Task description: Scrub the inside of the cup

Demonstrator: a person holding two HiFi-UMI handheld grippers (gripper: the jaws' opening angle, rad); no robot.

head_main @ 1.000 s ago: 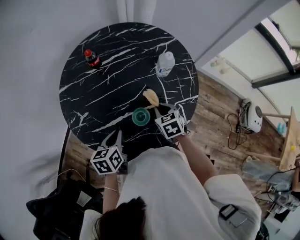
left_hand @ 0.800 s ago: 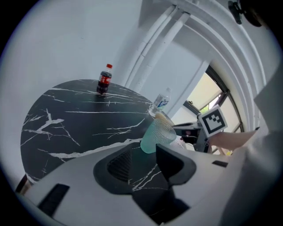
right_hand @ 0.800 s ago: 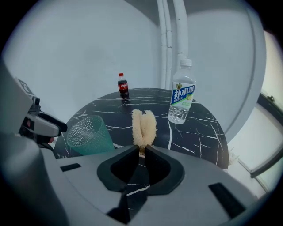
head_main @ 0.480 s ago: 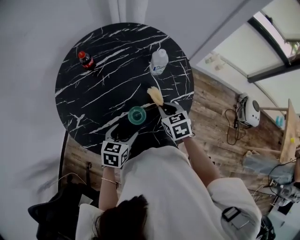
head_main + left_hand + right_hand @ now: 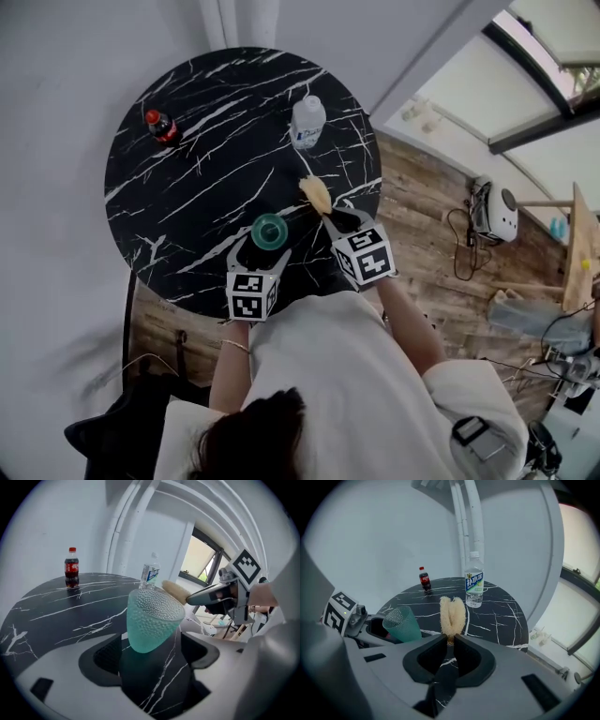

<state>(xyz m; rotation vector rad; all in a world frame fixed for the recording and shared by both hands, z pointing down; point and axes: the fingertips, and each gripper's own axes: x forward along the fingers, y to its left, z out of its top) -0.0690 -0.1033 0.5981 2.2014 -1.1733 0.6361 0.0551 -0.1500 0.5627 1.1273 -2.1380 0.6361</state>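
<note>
Left gripper (image 5: 152, 653) jaws just opening wide, straddling cup (image 5: 152, 618), not touching; clamp low, squarely. Right gripper (image 5: 450, 641) pinches scrubber (image 5: 452, 613).

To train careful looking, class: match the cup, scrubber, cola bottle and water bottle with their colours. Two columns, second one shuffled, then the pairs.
1 cup
2 scrubber
3 cola bottle
4 water bottle

a clear, blue label
b pale tan
c see-through green
d dark, red cap

Pairs: 1-c; 2-b; 3-d; 4-a
</note>
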